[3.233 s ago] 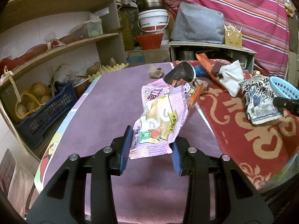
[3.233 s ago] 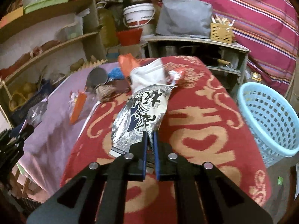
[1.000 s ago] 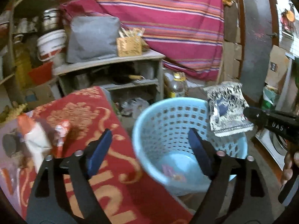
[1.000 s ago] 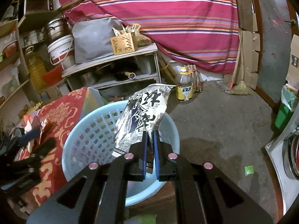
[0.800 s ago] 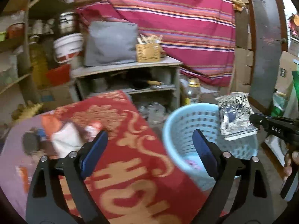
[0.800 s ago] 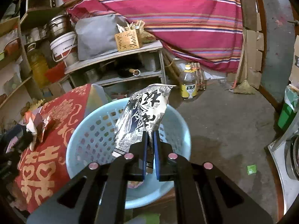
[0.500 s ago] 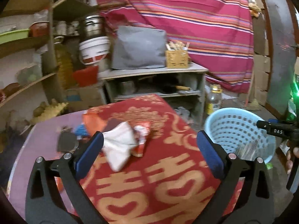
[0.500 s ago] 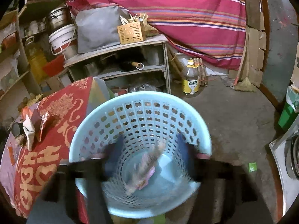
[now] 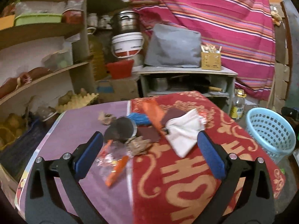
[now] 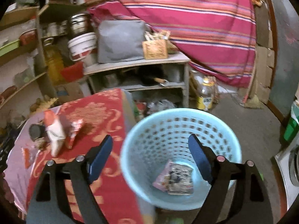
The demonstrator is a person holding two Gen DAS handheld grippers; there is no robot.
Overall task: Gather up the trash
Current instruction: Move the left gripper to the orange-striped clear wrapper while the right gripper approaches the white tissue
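**Claws Empty as Two Wrappers Land in the Basket**

Left gripper (image 9: 149, 153) of mine hangs spread wide and empty above the table, angled gently down toward the litter heap. Through its camera, the white wrapper (image 9: 184, 130) lies between my blue pads on the red cloth (image 9: 186, 177), with a dark round lid (image 9: 120, 128), a crumpled brown scrap (image 9: 138, 144) and a clear orange-edged packet (image 9: 112, 160) just beside it on the purple table (image 9: 74, 127). The blue basket (image 9: 271, 130) stands on the floor off the table's right end. To do this next pick well, I judge I should settle on one piece (the white wrapper looks easiest), straddle it, and press my pads shut low on the cloth.

Seen from my right gripper (image 10: 150, 158), its jaws have just been opening and nothing sits between them; they point down over the basket's rim. At the bottom lie the silver printed packet (image 10: 180, 179) and a pink wrapper (image 10: 162, 177), touching. The remaining trash waits on the table at left.
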